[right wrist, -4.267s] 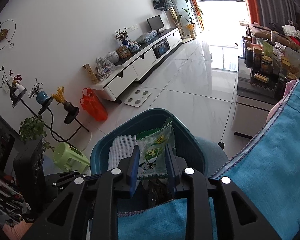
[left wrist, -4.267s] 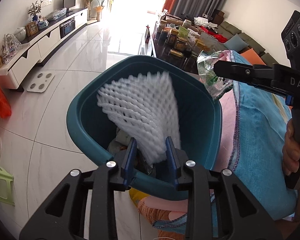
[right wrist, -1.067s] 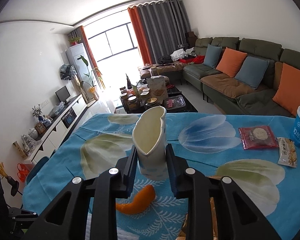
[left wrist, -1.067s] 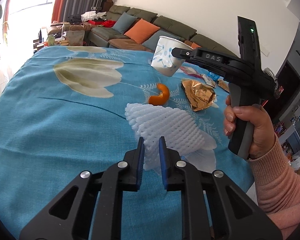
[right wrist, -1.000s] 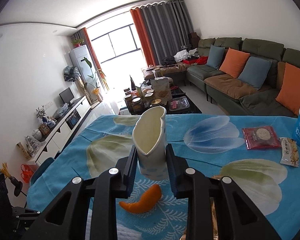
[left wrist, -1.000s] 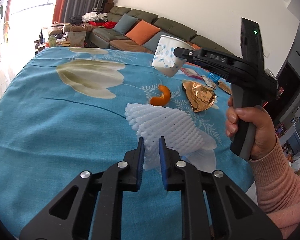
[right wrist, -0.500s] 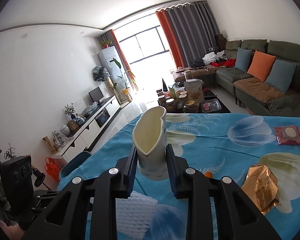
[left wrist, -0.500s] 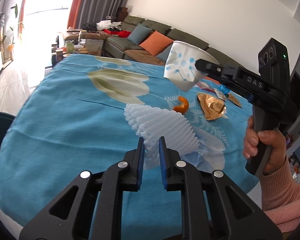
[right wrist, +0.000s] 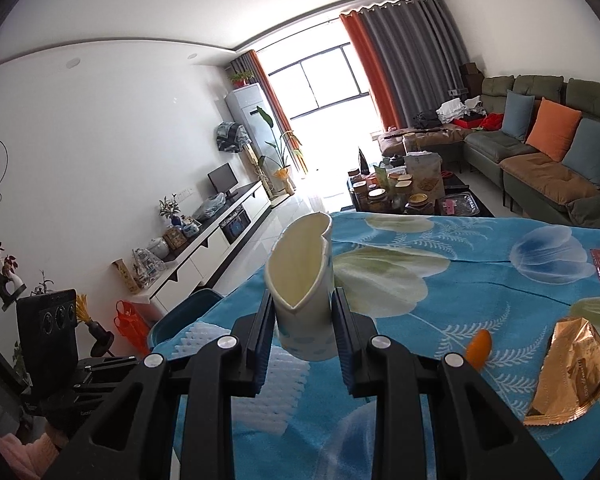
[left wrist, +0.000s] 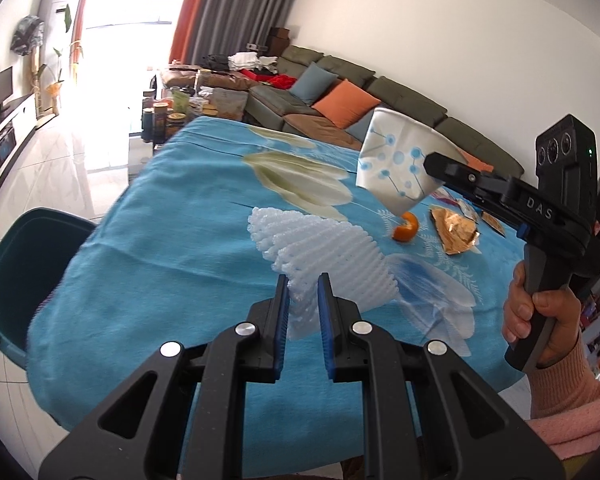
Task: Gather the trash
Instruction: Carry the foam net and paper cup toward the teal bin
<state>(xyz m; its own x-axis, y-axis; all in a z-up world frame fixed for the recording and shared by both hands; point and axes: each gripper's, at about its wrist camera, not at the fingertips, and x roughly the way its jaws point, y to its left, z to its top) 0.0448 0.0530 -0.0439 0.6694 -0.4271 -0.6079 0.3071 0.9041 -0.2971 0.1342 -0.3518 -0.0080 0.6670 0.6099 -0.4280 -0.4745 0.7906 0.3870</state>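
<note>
White foam netting (left wrist: 324, 256), ribbed and matt; creased paper cup (right wrist: 302, 292), smooth-walled; soft napped cloth over the bench (left wrist: 172, 240); crinkled glossy gold foil wrapper (right wrist: 568, 372) right of the hand-held gripper (right wrist: 302, 350).

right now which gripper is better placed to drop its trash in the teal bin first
Left, most likely. The left gripper is shut on the foam net and the teal bin sits just off the table edge on its side. The right gripper, squeezing the paper cup, is farther over the table.
</note>
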